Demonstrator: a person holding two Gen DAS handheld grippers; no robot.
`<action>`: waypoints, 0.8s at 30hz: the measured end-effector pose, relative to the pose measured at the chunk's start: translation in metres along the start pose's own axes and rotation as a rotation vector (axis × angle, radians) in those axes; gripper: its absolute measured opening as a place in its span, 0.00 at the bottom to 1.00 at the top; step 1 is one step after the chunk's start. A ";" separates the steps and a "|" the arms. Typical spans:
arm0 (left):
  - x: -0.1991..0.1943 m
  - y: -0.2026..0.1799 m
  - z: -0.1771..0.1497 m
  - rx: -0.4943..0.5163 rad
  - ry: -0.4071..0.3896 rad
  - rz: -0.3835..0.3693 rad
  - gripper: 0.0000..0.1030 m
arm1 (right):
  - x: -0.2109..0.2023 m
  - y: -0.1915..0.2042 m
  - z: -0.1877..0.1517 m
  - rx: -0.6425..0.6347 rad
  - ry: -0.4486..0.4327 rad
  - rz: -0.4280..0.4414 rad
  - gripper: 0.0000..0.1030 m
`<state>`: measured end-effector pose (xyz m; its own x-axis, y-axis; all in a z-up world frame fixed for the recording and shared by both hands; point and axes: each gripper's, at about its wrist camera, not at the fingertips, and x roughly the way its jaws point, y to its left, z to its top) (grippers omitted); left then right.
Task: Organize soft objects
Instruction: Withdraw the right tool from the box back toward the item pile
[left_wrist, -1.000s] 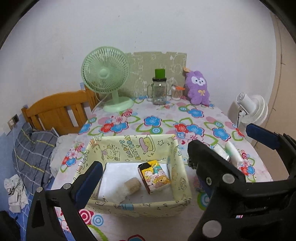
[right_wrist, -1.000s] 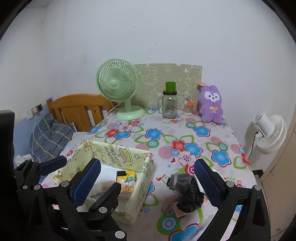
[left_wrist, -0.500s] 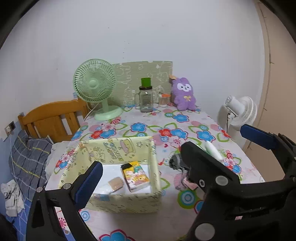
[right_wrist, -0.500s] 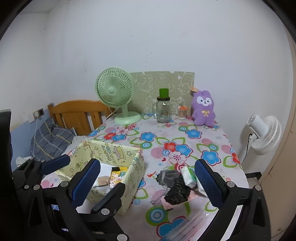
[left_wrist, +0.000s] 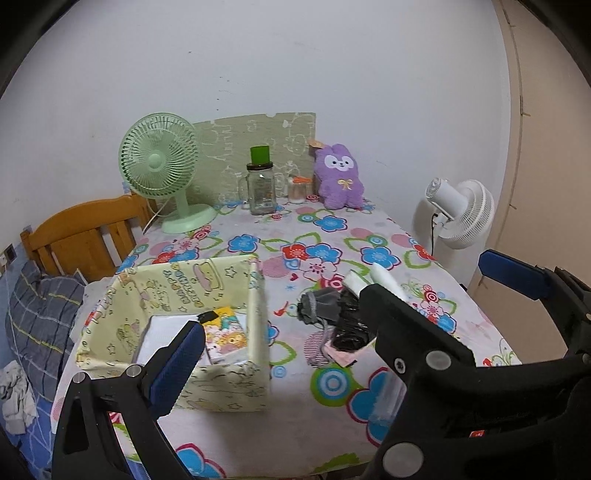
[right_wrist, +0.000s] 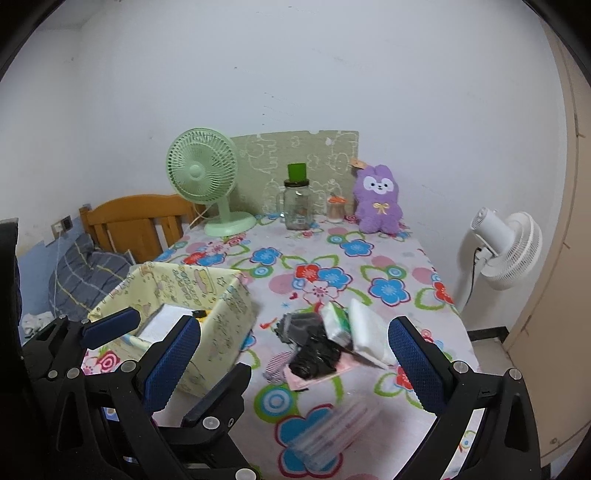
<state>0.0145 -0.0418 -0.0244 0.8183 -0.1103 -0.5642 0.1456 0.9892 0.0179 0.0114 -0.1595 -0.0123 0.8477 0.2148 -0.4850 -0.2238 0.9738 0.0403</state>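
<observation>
A pale yellow fabric box stands on the floral tablecloth; a cartoon-print packet lies inside it. To its right lies a pile of soft things: grey socks, a black crumpled item, tissue packs, a pink cloth. A clear plastic pack lies near the table's front edge. My left gripper is open and empty, held back above the box's front. My right gripper is open and empty, held back from the pile.
At the table's back stand a green fan, a glass jar with a green lid, a small jar and a purple plush rabbit. A white fan stands right of the table; a wooden bed headboard is left.
Both grippers have pulled back and up from the table. The box and the pile now sit farther away and more of the table's front shows. Nothing was grasped.
</observation>
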 end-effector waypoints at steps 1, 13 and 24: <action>0.002 -0.003 -0.001 0.001 0.004 -0.005 1.00 | 0.000 -0.003 -0.002 0.001 0.001 -0.007 1.00; 0.028 -0.026 -0.021 0.034 0.074 -0.062 1.00 | 0.013 -0.029 -0.031 0.057 0.054 -0.049 1.00; 0.055 -0.043 -0.042 0.073 0.149 -0.112 0.99 | 0.037 -0.044 -0.059 0.090 0.131 -0.078 0.99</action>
<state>0.0295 -0.0862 -0.0908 0.7045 -0.1979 -0.6816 0.2752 0.9614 0.0052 0.0246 -0.1982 -0.0833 0.7897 0.1322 -0.5991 -0.1102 0.9912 0.0734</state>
